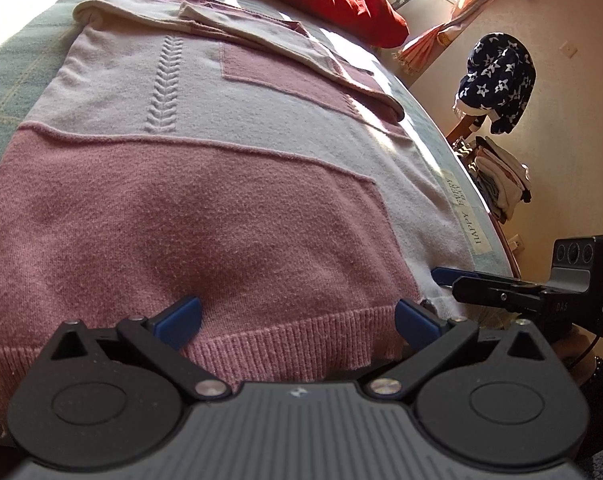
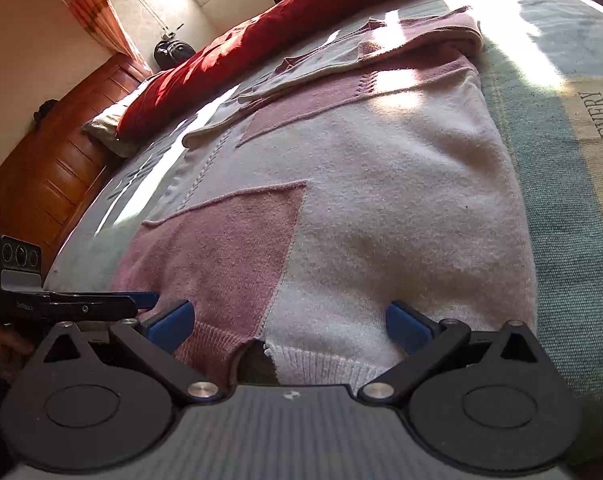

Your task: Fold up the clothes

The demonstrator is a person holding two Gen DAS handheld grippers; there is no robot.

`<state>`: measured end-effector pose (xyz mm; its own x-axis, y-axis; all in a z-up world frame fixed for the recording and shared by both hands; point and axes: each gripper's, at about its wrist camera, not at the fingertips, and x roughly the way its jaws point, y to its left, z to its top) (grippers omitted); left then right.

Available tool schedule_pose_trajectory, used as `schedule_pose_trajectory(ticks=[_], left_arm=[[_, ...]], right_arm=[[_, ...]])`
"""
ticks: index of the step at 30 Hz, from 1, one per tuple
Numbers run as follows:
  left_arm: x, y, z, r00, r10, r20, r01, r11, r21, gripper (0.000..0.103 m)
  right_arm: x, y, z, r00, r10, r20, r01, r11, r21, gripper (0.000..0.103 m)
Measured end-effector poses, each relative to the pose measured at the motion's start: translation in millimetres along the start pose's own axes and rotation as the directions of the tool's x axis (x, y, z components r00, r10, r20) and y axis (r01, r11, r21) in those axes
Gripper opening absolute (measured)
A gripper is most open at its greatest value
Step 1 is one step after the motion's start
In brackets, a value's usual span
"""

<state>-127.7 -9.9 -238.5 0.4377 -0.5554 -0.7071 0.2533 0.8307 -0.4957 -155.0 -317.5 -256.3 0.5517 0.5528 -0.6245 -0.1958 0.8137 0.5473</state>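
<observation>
A pink and white knit sweater [image 1: 205, 168] lies flat on the bed, both sleeves folded across its chest at the far end. My left gripper [image 1: 297, 320] stands open over the pink ribbed hem, its blue pads [image 1: 181, 320] resting on the knit to either side. My right gripper [image 2: 287, 322] is open too, straddling the hem where the pink panel meets the white one [image 2: 381, 216]. A small notch in the hem [image 2: 255, 360] sits between its jaws. Each gripper shows in the other's view: the right gripper [image 1: 441, 274] and the left gripper [image 2: 145, 300].
A green checked bedspread [image 2: 561, 208] with printed words covers the bed. A red duvet [image 1: 341, 0] is bunched at the head end. A chair with a star-patterned garment [image 1: 497, 80] and stacked clothes [image 1: 497, 180] stands by the wall. A wooden headboard [image 2: 49, 168] is at left.
</observation>
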Motion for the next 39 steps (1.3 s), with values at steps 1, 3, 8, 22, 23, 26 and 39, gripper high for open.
schedule_pose_trajectory(ticks=[1,3,8,22,23,26,39], left_arm=[[-1,0,-1,1.0,0.003,0.003,-0.003,1.0,-0.002,0.102],[-4,-2,-2,1.0,0.012,0.013,-0.012,1.0,-0.012,0.102],[-18,-22,3,0.992,0.103,0.074,-0.108,0.991,0.074,0.102],[23,-43,-4,0.989,0.14,0.053,-0.149,0.963,0.223,0.102],[22,-44,-7,0.988,0.147,0.056,-0.156,0.958,0.239,0.102],[20,-51,-8,0.981,0.19,0.04,-0.194,0.948,0.253,0.102],[10,-75,-19,0.965,0.257,0.046,-0.259,0.921,0.291,0.102]], right_arm=[[-1,1,-1,1.0,-0.002,0.002,0.002,1.0,-0.003,0.103],[-3,3,-2,1.0,-0.006,0.005,0.006,1.0,-0.01,0.103],[-14,11,-5,1.0,-0.011,0.02,0.012,0.999,-0.042,0.103],[-10,2,-5,1.0,-0.018,0.021,0.02,0.995,-0.096,0.103],[-11,0,-7,1.0,-0.012,0.026,0.014,0.996,-0.09,0.103],[-13,-7,-12,0.999,0.007,0.04,-0.004,0.997,-0.072,0.103],[-10,-5,-16,0.999,-0.012,0.048,0.016,0.996,-0.088,0.103]])
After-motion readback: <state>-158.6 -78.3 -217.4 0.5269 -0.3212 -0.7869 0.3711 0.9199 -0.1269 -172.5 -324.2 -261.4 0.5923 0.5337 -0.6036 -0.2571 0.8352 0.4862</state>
